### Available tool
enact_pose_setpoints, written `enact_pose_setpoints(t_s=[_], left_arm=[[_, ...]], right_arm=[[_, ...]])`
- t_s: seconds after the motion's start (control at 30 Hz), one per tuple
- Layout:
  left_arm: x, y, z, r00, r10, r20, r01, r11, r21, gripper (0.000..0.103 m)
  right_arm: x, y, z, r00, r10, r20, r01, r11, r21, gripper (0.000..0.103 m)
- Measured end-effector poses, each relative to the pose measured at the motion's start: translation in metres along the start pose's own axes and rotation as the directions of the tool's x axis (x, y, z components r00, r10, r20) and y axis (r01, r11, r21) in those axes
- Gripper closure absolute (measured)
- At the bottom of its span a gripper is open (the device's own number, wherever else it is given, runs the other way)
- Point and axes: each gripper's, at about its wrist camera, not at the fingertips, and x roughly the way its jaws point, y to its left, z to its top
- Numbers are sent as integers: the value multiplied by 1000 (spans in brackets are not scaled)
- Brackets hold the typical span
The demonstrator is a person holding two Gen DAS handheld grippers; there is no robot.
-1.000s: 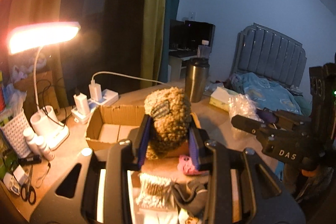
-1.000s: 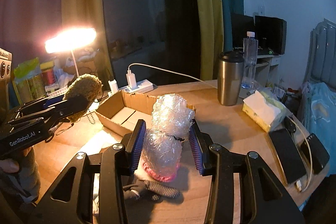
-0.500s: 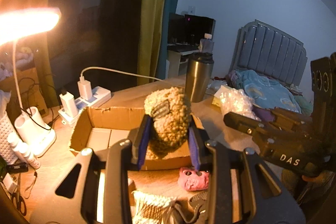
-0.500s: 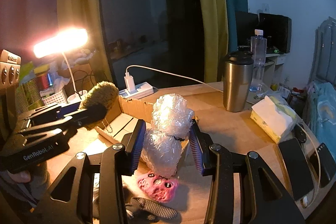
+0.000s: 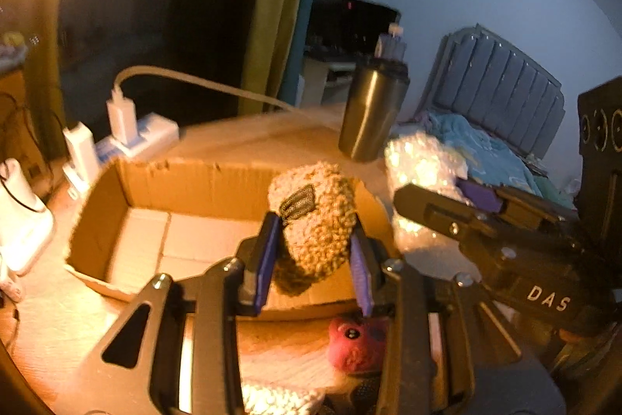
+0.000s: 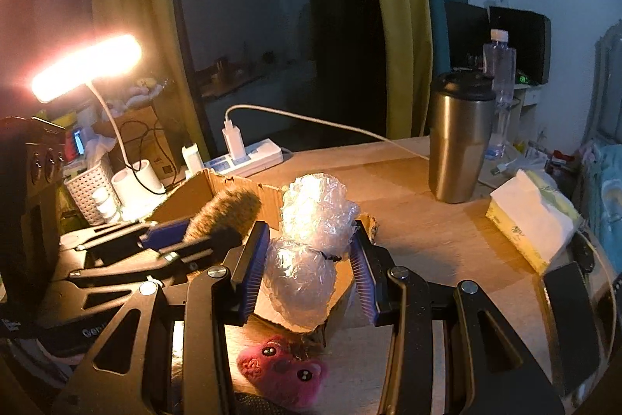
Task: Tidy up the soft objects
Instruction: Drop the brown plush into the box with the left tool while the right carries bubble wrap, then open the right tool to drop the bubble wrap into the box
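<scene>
Both grippers have closed in on the cardboard box (image 5: 186,189) since a second ago; it fills much more of each view now, and the desk lamp (image 6: 87,65) has slid nearly out of my left view. Box sits open on the wooden desk (image 6: 427,232), inside bare. Steel tumbler (image 6: 458,142) stands behind the box to its right, power strip (image 6: 248,158) behind it to its left, tissue pack (image 6: 532,220) well right of it.

My left gripper (image 5: 313,255) hangs over the box's near wall with the curly brown plush (image 5: 315,220) between the pads; its jaws have just been opening a bit, and the plush looks barely pinched, left pad slightly off it. My right gripper (image 6: 307,275) pinches the bubble-wrap bundle (image 6: 307,240) over the box's near right corner, grip unchanged.

Pink plush toy (image 6: 283,372) lies on the desk just in front of the box, now further below both grippers. White knit piece (image 5: 280,395) is in front of the box too, mostly hidden.
</scene>
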Motion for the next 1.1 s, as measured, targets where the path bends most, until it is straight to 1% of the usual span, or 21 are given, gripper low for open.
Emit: enact_pose_setpoints(t_s=[0.1,0.13,0.17,0.27,0.37,0.43,0.53,0.57,0.6,0.67,0.8,1.1], left_arm=[[11,2,-3,999,5,-35,-5,1000,-9,63],[12,3,-4,999,5,-40,-6,1000,-13,59],[13,4,-5,999,10,-47,-11,1000,-19,51],[14,10,-7,998,7,-59,-10,999,-46,40],[7,16,-9,999,4,-49,-7,998,-68,33],[2,20,-9,999,6,-42,-9,997,-81,33],[-5,24,-11,999,32,-36,-35,995,-91,33],[-9,26,-12,999,38,-34,-42,994,-98,33],[-11,28,-13,999,43,-32,-46,994,-102,33],[-18,31,-14,998,56,-27,-58,993,-106,33],[-30,34,-15,997,72,-13,-73,991,-109,33],[-54,34,-18,996,84,27,-81,991,-105,33]], right_arm=[[10,-3,-2,1000,4,-21,-4,1000,3,59],[12,-3,-3,1000,3,-24,-3,1000,5,59],[14,-4,-3,1000,3,-28,-3,1000,9,59],[21,-10,-3,999,6,-35,-5,1000,30,59],[23,-13,-3,999,6,-35,-5,999,41,59],[24,-13,-3,999,9,-39,-8,999,46,59],[26,-11,-4,999,12,-48,-10,999,46,58],[28,-10,-5,999,15,-50,-12,999,46,55],[29,-10,-5,998,15,-53,-12,999,47,47],[33,-8,-6,998,9,-68,-6,999,48,38],[37,-6,-9,996,4,-90,0,999,52,37],[14,1,-11,997,-30,-65,32,999,34,37]])
